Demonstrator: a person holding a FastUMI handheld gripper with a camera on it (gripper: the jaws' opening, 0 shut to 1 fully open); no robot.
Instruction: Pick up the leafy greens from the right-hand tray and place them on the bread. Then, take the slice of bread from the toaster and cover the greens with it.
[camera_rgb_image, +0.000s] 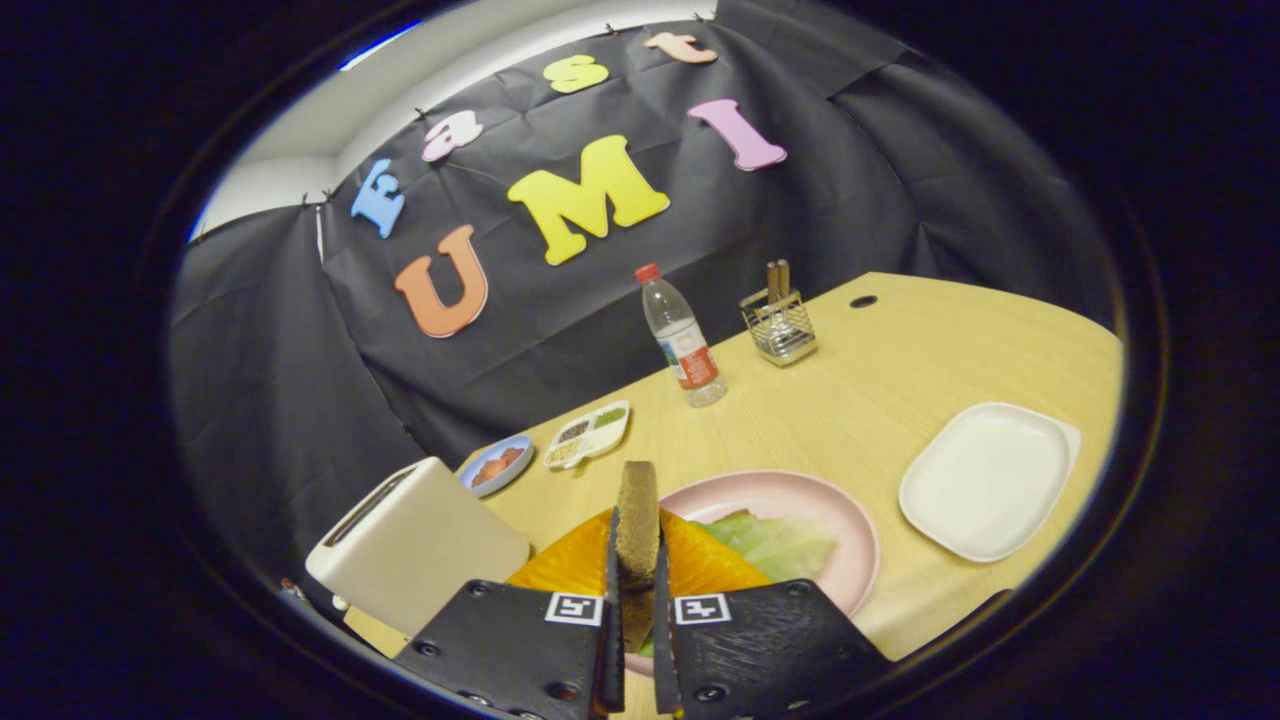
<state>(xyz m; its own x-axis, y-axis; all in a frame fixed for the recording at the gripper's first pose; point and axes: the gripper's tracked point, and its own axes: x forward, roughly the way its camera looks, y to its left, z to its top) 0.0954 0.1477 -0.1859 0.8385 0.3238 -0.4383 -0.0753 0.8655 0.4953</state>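
Counter (880, 400) pale wood, far edge running along the black cloth wall, right edge curving past a small round hole (863, 301). Widest bare stretch between the pink plate (850, 520) and the water bottle (683, 340); more bare wood past the white tray (985, 480) toward the hole. White tray lying well to the right of the pink plate, apart from it. Toaster (415, 545) at the near left, just beside the jaws, slot facing up. Beyond the toaster, near the wall: small blue dish (497, 465) with reddish food, then a white divided dish (588, 434) just beside it. Water bottle upright with red cap farther back, wire holder (779, 325) with two wooden handles to its right, both close to the wall. White room wall visible above the cloth.

Gripper (637, 600) jaws nearly closed, pressing from both sides on a slice of bread (637, 520) held on edge, standing up between them and poking out ahead. Directly beyond and under the slice: orange-yellow piece (700, 565) on the near side of the pink plate, spreading to both sides of the jaws. Leafy greens (775, 542) on the plate just ahead and right of the jaws, partly lying on the orange piece. Cannot tell whether the held slice touches anything below.
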